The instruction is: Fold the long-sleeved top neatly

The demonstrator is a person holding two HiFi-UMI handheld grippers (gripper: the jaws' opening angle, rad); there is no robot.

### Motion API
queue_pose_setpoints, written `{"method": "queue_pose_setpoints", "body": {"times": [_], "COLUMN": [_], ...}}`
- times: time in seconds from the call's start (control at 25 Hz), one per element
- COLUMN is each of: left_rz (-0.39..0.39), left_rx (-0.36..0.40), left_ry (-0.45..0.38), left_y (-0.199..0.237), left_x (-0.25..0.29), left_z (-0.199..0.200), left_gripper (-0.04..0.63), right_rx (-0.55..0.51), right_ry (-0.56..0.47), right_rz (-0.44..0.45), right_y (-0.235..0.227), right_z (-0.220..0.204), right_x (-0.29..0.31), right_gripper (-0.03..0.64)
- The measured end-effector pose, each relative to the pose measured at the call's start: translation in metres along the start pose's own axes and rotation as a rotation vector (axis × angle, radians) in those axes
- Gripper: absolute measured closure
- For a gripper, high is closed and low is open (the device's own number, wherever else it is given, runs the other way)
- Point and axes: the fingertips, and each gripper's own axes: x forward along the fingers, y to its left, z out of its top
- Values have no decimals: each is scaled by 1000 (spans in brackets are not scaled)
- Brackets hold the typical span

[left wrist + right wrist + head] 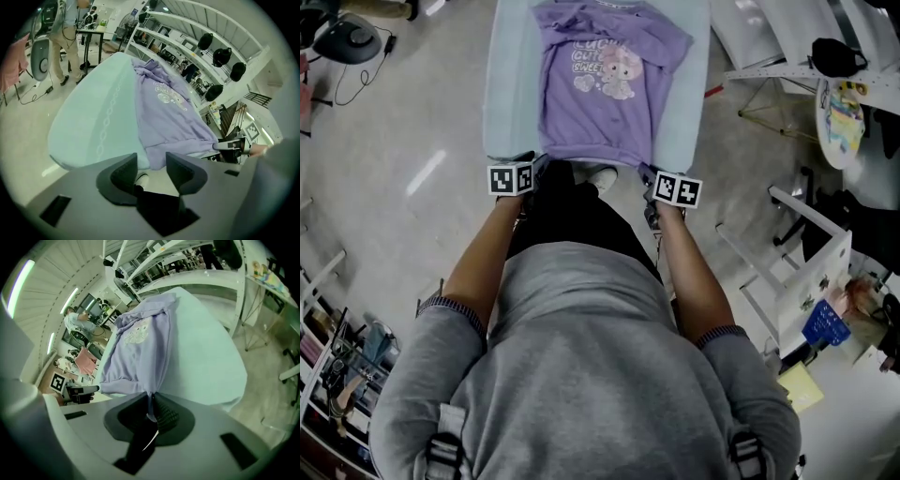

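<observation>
The lilac long-sleeved top (598, 94) lay print-side up along the pale blue padded desk (506, 94). Its collar was at the far end and its ribbed hem (592, 156) at the near edge, right in front of the person, probably so that both lower corners could be reached without leaning. The right tongs (152, 401) were clamped narrow on the right corner of that hem, with a thin pinch of lilac cloth showing between the pads. From the pinch the fabric ran in a taut ridge up the body of the garment, so the grip seemed meant to anchor the corner and keep the side edge straight. The left tongs (151, 163) stood partly apart with nothing between them, and the left hem corner lay just beyond their tips, untouched. I judged that the left side was being lined up for a matching pinch, so the hem could be lifted evenly. The sleeves (670, 42) appeared to be bunched across the chest near the collar, though their exact lie was hard to make out in the head view. Folding proper looked barely begun.
</observation>
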Motion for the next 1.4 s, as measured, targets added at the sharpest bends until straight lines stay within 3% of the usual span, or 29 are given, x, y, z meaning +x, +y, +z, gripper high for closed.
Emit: {"method": "queue_pose_setpoints", "body": {"times": [0.04,0.16,0.32,0.44,0.52,0.68,0.76,0.92,1.16,1.4], "left_rz": [-9,3,43,93,82,68,93,142,136,110], "left_rx": [0,16,3,6,11,50,57,91,71,97], "left_ry": [-3,-3,16,17,12,21,31,51,53,91], "left_y": [-3,-3,3,10,7,-5,-4,0,-4,-13], "left_x": [4,10,19,21,20,25,27,27,6,-24], "left_z": [2,4,2,3,2,1,0,-1,5,-7], "left_gripper": [368,326,311,395,434,382,389,549,555,555], "right_rx": [10,21,14,13,9,-1,-3,-11,-51,-64], "right_ry": [0,0,3,3,0,0,3,2,7,33], "right_rz": [3,1,1,7,11,11,11,17,20,20], "right_y": [-2,-6,-8,-8,-6,-4,-4,-3,0,6], "right_z": [0,1,2,2,1,0,-1,1,4,-9], "right_x": [0,0,-1,0,0,0,-1,-2,-7,-21], "right_gripper": [571,571,570,570,570,569,569,569,571,571]}}
